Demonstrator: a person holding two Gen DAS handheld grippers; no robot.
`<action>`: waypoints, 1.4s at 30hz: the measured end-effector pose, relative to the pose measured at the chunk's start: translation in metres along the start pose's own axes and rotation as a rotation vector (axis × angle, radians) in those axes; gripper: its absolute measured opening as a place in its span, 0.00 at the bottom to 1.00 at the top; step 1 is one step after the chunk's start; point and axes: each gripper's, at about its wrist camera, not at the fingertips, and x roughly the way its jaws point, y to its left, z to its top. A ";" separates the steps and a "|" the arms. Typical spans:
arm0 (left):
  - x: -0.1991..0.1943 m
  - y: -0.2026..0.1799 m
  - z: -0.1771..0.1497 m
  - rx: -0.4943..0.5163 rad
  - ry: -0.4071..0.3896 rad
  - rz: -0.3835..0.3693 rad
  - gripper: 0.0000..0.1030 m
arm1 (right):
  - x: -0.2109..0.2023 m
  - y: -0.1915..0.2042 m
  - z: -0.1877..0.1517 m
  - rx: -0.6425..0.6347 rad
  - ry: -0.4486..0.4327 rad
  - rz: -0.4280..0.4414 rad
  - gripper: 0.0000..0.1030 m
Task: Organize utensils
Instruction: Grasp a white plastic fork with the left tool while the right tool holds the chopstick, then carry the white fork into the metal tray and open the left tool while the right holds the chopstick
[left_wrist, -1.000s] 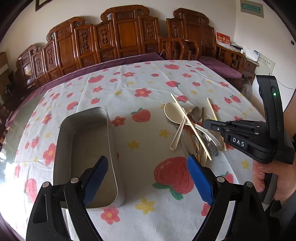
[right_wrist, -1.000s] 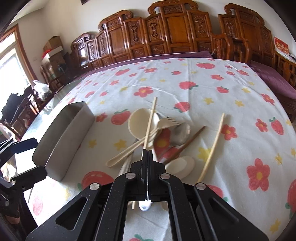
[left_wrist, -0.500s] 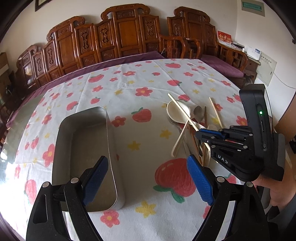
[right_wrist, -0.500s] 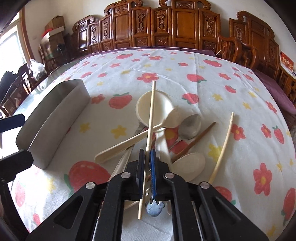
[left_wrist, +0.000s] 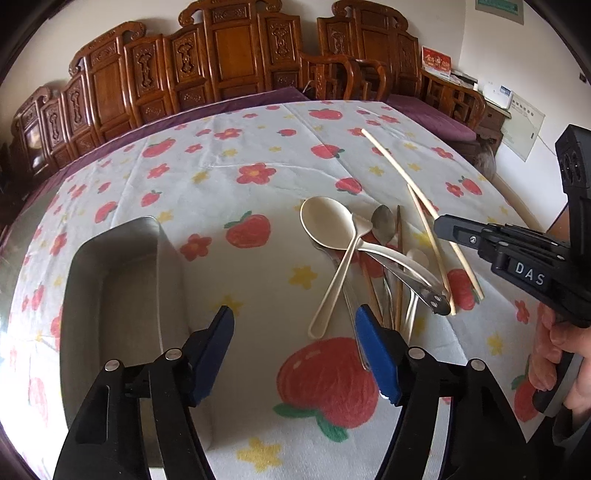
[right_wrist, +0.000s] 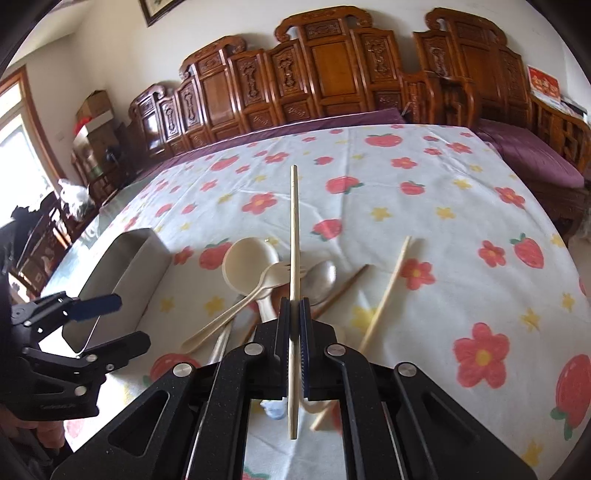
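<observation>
My right gripper (right_wrist: 294, 306) is shut on a pale chopstick (right_wrist: 294, 229) and holds it lifted above the utensil pile; the chopstick also shows in the left wrist view (left_wrist: 391, 162). The pile holds a cream spoon (left_wrist: 325, 225), a cream fork (right_wrist: 273, 275), a metal spoon (left_wrist: 384, 221), a brown chopstick (right_wrist: 347, 282) and another pale chopstick (right_wrist: 391, 284). My left gripper (left_wrist: 293, 339) is open and empty, low over the cloth between the metal tray (left_wrist: 110, 280) and the pile.
The table has a white cloth printed with strawberries and flowers (left_wrist: 251, 173). Carved wooden chairs (left_wrist: 229, 62) line its far side. The metal tray also shows at the left in the right wrist view (right_wrist: 122, 273).
My right gripper has closed on the pale chopstick and lifted it off the pile, tip pointing up and away. My left gripper has moved a little closer to the utensils.
</observation>
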 end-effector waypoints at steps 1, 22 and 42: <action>0.005 -0.002 0.002 0.006 0.006 -0.007 0.62 | -0.001 -0.005 0.001 0.013 -0.002 -0.001 0.06; 0.042 -0.014 0.009 -0.009 0.100 -0.165 0.02 | -0.004 0.002 0.002 -0.003 -0.011 0.026 0.06; -0.042 0.024 -0.006 0.017 -0.023 -0.062 0.02 | -0.011 0.047 -0.011 -0.093 0.013 0.029 0.06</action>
